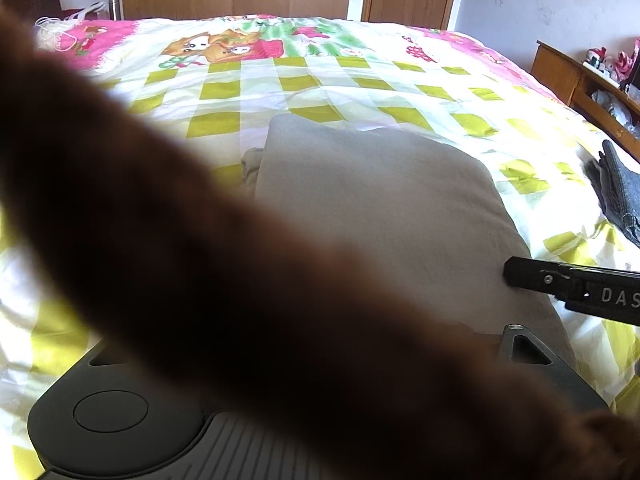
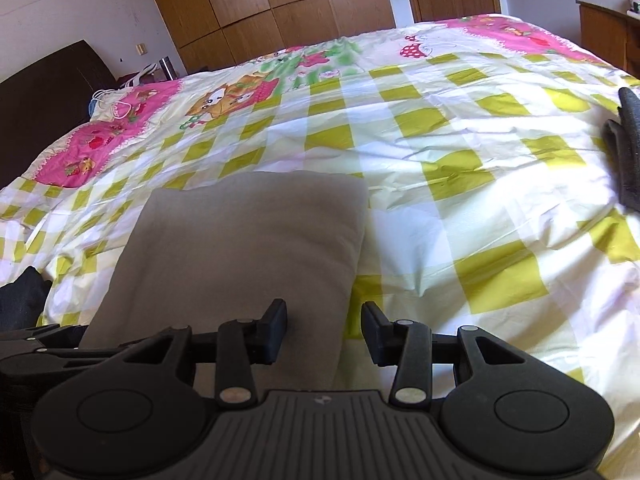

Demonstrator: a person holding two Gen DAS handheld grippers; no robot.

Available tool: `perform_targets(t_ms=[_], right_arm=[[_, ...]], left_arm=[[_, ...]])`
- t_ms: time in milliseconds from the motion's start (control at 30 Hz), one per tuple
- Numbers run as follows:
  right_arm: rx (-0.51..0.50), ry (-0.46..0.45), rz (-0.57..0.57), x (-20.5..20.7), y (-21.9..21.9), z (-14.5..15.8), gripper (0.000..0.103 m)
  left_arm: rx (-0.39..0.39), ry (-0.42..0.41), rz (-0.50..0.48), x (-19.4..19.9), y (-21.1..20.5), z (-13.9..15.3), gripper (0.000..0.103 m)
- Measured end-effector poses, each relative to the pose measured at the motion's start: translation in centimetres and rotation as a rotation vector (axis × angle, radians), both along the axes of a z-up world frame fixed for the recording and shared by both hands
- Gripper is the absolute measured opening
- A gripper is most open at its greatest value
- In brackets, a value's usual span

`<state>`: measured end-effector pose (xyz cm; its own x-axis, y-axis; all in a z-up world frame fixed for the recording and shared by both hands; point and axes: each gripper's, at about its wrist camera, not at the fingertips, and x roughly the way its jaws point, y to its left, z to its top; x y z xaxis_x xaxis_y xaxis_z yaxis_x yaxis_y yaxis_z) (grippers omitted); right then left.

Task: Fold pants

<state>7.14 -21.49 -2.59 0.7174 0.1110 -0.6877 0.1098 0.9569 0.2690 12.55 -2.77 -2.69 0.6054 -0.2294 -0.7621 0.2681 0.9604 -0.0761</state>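
Just ahead of the right tongs (image 2: pixel 324 330), folded beige pants (image 2: pixel 248 248) flat on the checked bed (image 2: pixel 460 128), tong fingers spread over the pants' near right corner, left tongs (image 1: pixel 520 344) mostly hidden behind a brown blur (image 1: pixel 200 260), state unclear, dark grey garment (image 2: pixel 628 152) far right.

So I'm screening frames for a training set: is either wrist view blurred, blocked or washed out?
Left wrist view: a dark brown out-of-focus shape crosses the frame diagonally, hiding most of the left gripper; the beige pants beyond are sharp. Right wrist view: unobstructed, right gripper sharp, sunlit bedspread nearly washed out.
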Motion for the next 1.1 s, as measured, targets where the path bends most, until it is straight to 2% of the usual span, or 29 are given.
perform_targets(t_ms=[200,267,400,733,1000,1100], right_arm=[[0.063,0.050,0.018,-3.1,0.6,-0.9,0.055],[0.048,0.034,0.036,-4.3,1.1,-0.6,0.055],[0.009,0.027,0.044,-6.2,1.6,-0.2,0.055],[-0.032,0.043,0.090,-7.5,3.1,-0.5,0.055],[-0.028,0.049,0.077,-7.2,3.1,-1.0,0.055],[-0.018,0.043,0.072,-7.2,3.0,-1.0,0.055]], left_arm=[[-0.038,0.030,0.060,-3.9,2.2,0.0,0.084],[-0.045,0.037,0.065,-5.1,2.4,-0.2,0.084],[0.022,0.007,0.037,-7.0,1.7,-0.2,0.084],[0.001,-0.023,0.039,-8.1,1.6,0.4,0.086],[0.030,-0.016,0.018,-8.2,0.8,0.0,0.087],[0.034,-0.020,0.022,-8.2,0.7,0.0,0.092]])
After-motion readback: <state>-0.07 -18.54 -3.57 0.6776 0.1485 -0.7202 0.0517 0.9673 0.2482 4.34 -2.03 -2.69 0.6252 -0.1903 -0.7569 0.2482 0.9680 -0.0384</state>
